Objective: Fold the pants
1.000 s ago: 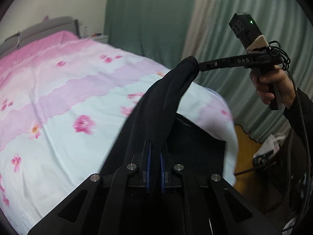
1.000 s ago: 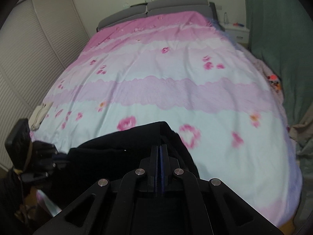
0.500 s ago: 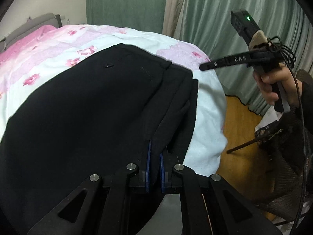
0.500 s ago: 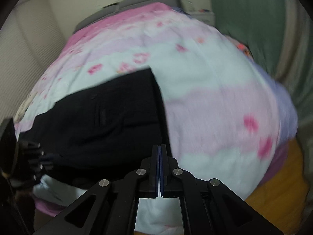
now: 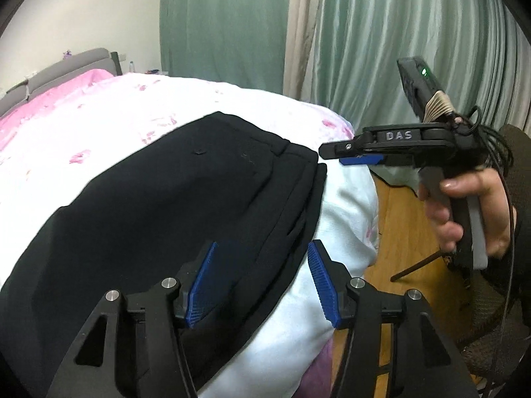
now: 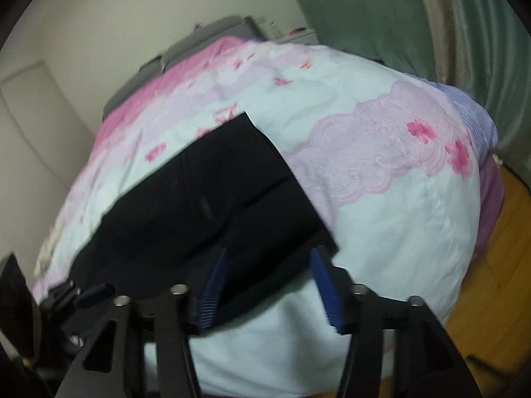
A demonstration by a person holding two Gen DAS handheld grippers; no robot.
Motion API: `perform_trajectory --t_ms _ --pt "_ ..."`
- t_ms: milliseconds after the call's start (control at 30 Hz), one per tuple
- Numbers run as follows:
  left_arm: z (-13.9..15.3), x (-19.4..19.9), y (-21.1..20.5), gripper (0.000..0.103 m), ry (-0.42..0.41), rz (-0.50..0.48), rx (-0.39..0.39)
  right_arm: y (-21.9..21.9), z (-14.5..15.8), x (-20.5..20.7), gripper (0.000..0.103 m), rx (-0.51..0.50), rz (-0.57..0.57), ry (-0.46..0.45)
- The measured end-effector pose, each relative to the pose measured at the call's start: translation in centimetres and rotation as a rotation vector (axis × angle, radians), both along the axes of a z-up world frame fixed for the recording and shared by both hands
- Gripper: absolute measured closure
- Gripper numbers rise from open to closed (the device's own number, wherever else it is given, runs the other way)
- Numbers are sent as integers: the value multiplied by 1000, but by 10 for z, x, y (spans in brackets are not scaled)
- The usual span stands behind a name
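Observation:
Black pants [image 5: 159, 205] lie spread flat on the bed near its foot edge; they also show in the right wrist view [image 6: 205, 205]. My left gripper [image 5: 262, 282] is open, its blue pads on either side of the pants' near edge, holding nothing. My right gripper [image 6: 268, 285] is open just above the near corner of the pants. In the left wrist view the right gripper [image 5: 358, 152] hovers off the pants' waistband corner, held by a hand. The left gripper [image 6: 79, 295] shows at the lower left of the right wrist view.
The bed has a pink and pale blue flowered duvet [image 6: 381, 165] with a grey headboard [image 5: 59, 73] at the far end. Green curtains [image 5: 381, 49] hang beside the bed. Wooden floor [image 6: 497, 282] lies past the foot edge.
Both grippers have opened and let go of the pants. The pants went from hanging lifted a second ago to lying flat on the bed.

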State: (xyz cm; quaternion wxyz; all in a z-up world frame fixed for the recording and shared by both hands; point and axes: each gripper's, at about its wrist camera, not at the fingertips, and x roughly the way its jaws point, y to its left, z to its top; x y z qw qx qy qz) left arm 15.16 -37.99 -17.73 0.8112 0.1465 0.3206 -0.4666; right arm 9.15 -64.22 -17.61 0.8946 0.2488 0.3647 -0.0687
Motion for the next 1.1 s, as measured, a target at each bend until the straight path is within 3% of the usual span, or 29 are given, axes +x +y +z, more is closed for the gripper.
perform_trajectory --t_ms 167,333,367,400,500,600,667,900,933,1033,1067,1100 --pt "9 8 27 48 -32 73 -5 12 -18 6 47 141 -104 2" --pt "11 21 50 48 -13 146 -20 20 -45 20 51 218 -185 17" --pt "11 24 53 48 -10 157 -22 20 -48 21 69 224 -199 0" --pt "11 26 57 48 -8 167 -25 20 -52 23 99 239 -202 -21" --pt "12 31 64 48 -8 181 -35 18 -55 18 99 284 -241 -57" --pt "14 33 71 48 -5 189 -48 37 -30 4 99 175 -247 -108" --pt "15 36 75 48 -2 195 -56 43 -21 -6 99 160 -274 -129" --pt "16 37 86 48 8 193 -51 32 -75 -6 97 308 -323 -58" --pt "17 37 85 48 7 192 -51 31 -75 -8 93 312 -327 -70" --pt "18 40 83 48 14 194 -59 29 -62 -9 67 256 -358 -93" --pt "18 40 82 48 17 194 -61 27 -58 -9 53 225 -387 -84" --pt "18 40 81 48 19 194 -62 24 -56 -10 50 213 -407 -82"
